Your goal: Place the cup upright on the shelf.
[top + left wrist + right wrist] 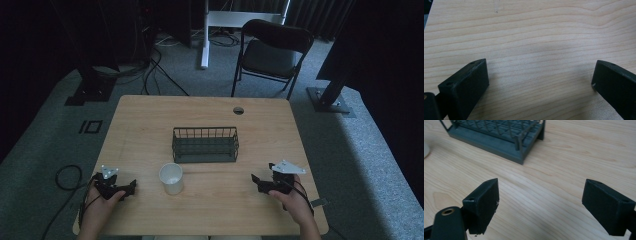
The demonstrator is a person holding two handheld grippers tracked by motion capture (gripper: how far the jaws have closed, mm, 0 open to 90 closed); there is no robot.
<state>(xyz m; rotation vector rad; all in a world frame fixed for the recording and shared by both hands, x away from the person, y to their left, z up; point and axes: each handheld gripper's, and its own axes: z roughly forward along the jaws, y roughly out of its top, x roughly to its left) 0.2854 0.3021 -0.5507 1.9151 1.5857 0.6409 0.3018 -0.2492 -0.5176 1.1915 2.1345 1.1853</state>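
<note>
Two pairs of black jaws stand spread wide with nothing but bare wood between them. We see the left gripper [131, 187] near the table's [150, 125] front left corner and the right gripper [255, 182] near its front right, each held in a hand and aimed inward. Between them, left of the table's centre, stands an upright white cup [171, 178], mouth up. Just behind it, at the centre, sits a dark wire basket [205, 145], its long axis running left to right. Beyond the table stands a black chair [274, 50].
</note>
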